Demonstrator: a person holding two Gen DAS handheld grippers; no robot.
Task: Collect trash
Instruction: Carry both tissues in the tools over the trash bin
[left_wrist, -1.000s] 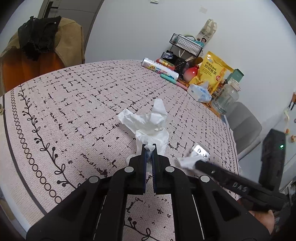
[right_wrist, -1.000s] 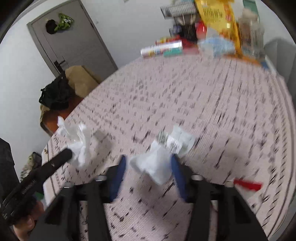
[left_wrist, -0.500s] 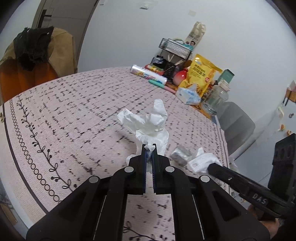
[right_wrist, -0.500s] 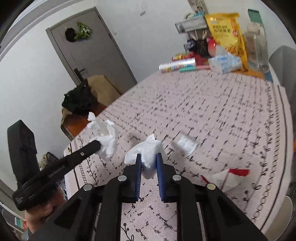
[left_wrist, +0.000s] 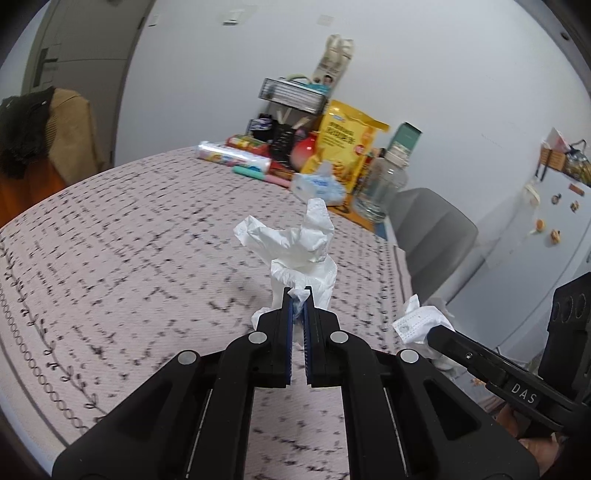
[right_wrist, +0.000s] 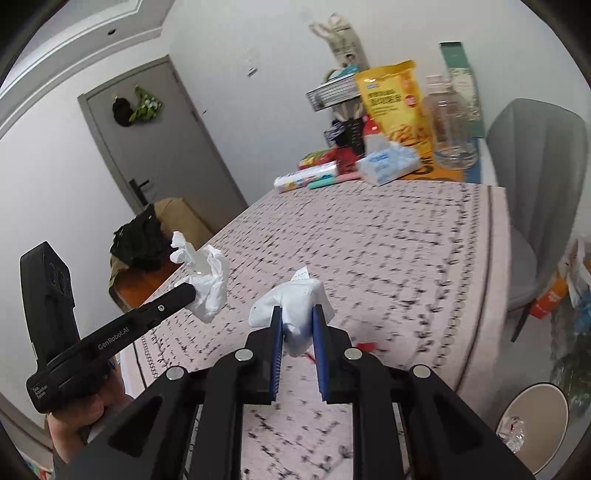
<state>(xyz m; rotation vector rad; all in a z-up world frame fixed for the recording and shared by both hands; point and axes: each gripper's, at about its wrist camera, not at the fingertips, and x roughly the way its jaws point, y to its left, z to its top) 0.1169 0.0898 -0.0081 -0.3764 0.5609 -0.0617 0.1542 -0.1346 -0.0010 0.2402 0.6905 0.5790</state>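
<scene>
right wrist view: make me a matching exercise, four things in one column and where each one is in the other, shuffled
Things:
1. crumpled tissue
2. red scrap
3. yellow snack bag
4. grey chair

Places:
A. standing at the far end of the table
B. lying on the tablecloth, near the right gripper
C. beside the table, on the right of the picture
D. pinched between the fingers of the right gripper

Pairs: 1-D, 2-B, 3-A, 4-C
</scene>
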